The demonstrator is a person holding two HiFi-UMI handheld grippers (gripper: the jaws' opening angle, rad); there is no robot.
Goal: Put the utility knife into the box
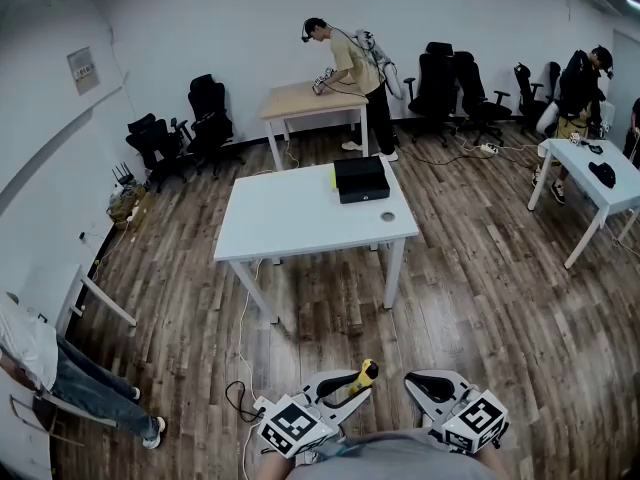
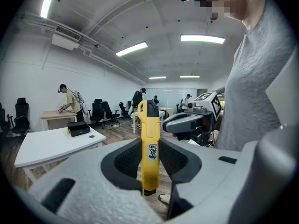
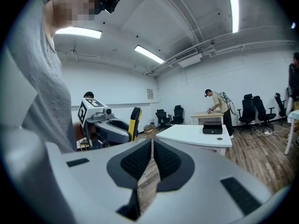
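My left gripper point(image 1: 350, 384) is shut on a yellow utility knife point(image 1: 360, 375), low at the near edge of the head view, well short of the table. In the left gripper view the knife point(image 2: 148, 139) stands upright between the dark pads point(image 2: 126, 160), its black tip uppermost. The black box point(image 1: 360, 179) sits closed on the far right corner of the white table point(image 1: 290, 223), and also shows as the box point(image 2: 78, 128) at the left. My right gripper point(image 1: 426, 382) hangs beside the left; its pads point(image 3: 140, 160) meet with nothing between them.
A small round object point(image 1: 387, 216) lies on the table near the box. A cable point(image 1: 243, 308) trails on the wood floor under the table. A wooden desk point(image 1: 305, 100) with a person stands behind, office chairs point(image 1: 455, 83) line the back wall, another white table point(image 1: 600, 183) is at the right.
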